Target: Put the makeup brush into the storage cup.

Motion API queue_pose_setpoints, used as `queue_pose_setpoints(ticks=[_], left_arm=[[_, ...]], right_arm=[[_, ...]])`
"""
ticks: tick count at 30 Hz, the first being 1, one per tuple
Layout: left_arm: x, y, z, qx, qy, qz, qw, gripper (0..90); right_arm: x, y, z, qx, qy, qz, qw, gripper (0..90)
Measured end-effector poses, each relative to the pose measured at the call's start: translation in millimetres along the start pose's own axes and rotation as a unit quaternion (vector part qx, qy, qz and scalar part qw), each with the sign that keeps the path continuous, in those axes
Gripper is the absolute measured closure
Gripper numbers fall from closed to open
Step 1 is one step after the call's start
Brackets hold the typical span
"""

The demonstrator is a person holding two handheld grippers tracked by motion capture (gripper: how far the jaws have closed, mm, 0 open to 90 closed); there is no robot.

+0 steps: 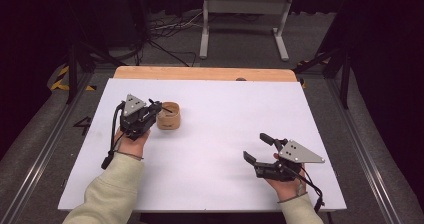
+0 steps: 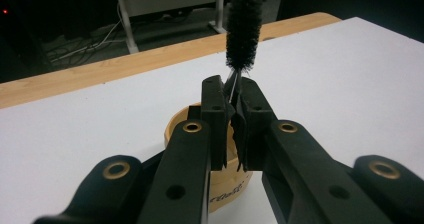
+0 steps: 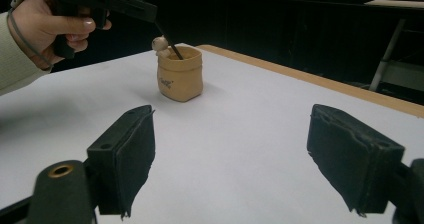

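Note:
A tan cup [image 1: 169,116] stands on the white table sheet [image 1: 225,134], left of centre. My left gripper [image 1: 159,106] hovers right at its near-left rim. Its jaws [image 2: 232,91] are shut on the thin wire stem of a black bristle brush [image 2: 244,24], whose bristle head sticks out past the fingertips. In the right gripper view the left gripper [image 3: 145,11] is over the cup [image 3: 180,76], a thin dark stem slants into the cup's mouth, and a small pale knob [image 3: 160,44] sits at the rim. My right gripper [image 1: 255,146] rests at the front right, open with nothing between its pads [image 3: 230,129].
The table's wooden far edge [image 1: 205,74] runs behind the sheet. Beyond it a white metal stand [image 1: 245,14] and loose cables lie on the dark floor. Rails flank the table on both sides.

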State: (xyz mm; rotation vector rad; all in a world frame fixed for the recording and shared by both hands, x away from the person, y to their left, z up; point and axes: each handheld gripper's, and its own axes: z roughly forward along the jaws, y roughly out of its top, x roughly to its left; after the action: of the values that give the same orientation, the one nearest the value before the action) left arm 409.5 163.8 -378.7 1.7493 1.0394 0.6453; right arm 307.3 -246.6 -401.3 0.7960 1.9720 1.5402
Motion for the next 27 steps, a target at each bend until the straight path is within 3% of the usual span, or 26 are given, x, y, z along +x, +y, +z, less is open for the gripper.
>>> queue_pose_setpoints(ticks=[20,24,27], left_arm=[[3.3,-4.1,6.3,0.028,-0.005,-0.001,0.9996,83.1],[3.1,-4.3,4.7,0.027,-0.007,0.0,0.9996,74.6],[3.5,-4.8,2.6,0.023,-0.008,0.008,0.9997,56.6]], right_arm=[[0.3,0.1,0.9,0.002,0.0,0.001,1.0,19.5],[0.0,0.2,1.8,0.001,0.002,0.001,1.0,19.5],[0.0,0.7,3.1,0.001,0.004,0.001,1.0,19.5]])
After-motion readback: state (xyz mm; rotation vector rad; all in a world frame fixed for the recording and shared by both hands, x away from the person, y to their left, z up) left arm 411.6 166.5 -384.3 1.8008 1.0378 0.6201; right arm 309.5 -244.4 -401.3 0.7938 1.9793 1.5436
